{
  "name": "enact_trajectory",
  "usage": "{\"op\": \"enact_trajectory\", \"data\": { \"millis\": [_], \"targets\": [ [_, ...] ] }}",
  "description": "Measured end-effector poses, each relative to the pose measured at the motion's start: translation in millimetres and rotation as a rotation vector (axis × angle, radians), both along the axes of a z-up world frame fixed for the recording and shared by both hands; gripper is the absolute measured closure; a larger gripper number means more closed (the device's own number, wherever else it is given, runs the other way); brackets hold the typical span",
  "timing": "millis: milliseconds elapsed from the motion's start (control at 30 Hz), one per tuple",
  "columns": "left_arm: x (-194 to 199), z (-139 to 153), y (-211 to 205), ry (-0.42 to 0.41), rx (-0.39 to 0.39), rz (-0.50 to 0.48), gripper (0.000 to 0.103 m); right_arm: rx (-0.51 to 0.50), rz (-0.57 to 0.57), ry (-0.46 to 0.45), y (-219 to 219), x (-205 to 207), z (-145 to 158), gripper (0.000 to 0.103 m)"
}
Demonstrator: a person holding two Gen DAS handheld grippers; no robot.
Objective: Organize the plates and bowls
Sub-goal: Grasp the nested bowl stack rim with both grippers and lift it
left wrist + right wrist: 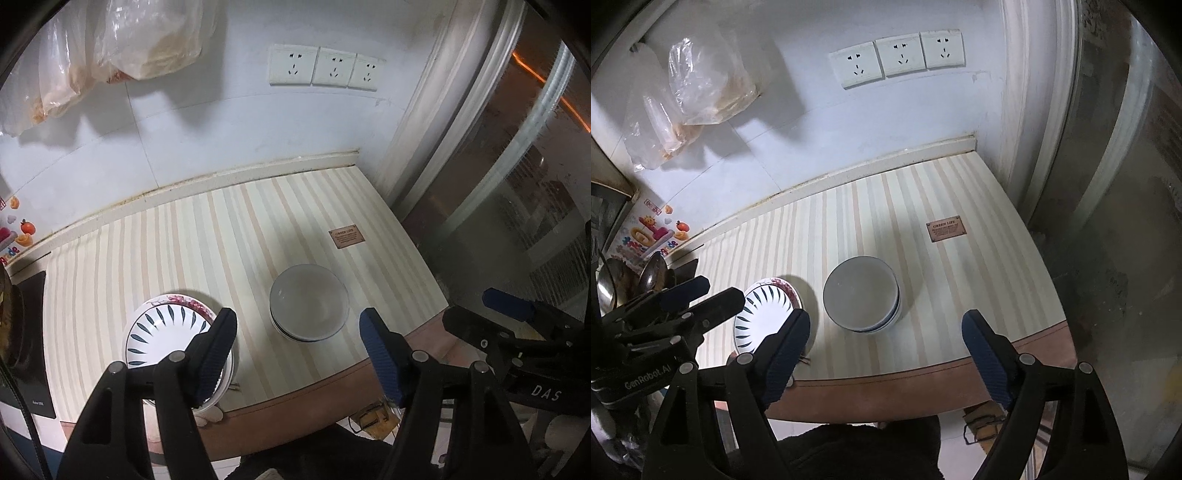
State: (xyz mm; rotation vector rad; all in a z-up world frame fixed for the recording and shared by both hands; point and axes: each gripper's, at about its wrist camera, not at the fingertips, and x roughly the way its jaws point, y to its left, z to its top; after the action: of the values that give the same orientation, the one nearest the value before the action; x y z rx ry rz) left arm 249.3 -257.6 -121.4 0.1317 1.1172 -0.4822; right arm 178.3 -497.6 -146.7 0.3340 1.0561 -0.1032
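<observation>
A home kitchen corner: a striped cream tabletop [923,206] stands against a white tiled wall [207,122] with 3 white wall sockets [327,67]. Clear plastic bags [701,88] hang on the wall, metal spoons [646,277] stand at the left, and colourful fruit stickers [653,232] decorate the wall.

So on the striped laminate table [229,236] there's a stack of plain white bowls [309,302] toward the right, and a stack of leaf-patterned white plates [162,332] to its left near the front edge, the two apart. A small brown rectangular label [346,236] sits on the table behind the bowls. Three white wall sockets [325,68] are on the wall behind, clear plastic bags [110,48] hanging to their left.
</observation>
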Motion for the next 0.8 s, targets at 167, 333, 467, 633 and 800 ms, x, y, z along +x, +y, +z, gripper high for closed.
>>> {"op": "enact_trajectory", "data": {
  "millis": [167, 333, 467, 633, 800],
  "targets": [
    [22, -31, -2, 0.066, 0.007, 0.017, 0.036, 0.015, -0.004, 0.034, -8, 14, -25, 0.016],
    [53, -81, -6, 0.2, 0.019, 0.034, 0.036, 0.079, -0.012, 0.092, -19, 36, -72, 0.015],
    [76, -124, -10, 0.33, -0.011, 0.046, 0.036, 0.227, 0.0, 0.144, -29, 58, -121, 0.015],
    [99, -171, -17, 0.407, -0.003, 0.074, 0.036, 0.356, 0.007, 0.228, -37, 85, -188, 0.015],
    [112, -209, -26, 0.48, -0.005, 0.079, 0.037, 0.474, 0.05, 0.297, -37, 109, -247, 0.015]
  ]
}}
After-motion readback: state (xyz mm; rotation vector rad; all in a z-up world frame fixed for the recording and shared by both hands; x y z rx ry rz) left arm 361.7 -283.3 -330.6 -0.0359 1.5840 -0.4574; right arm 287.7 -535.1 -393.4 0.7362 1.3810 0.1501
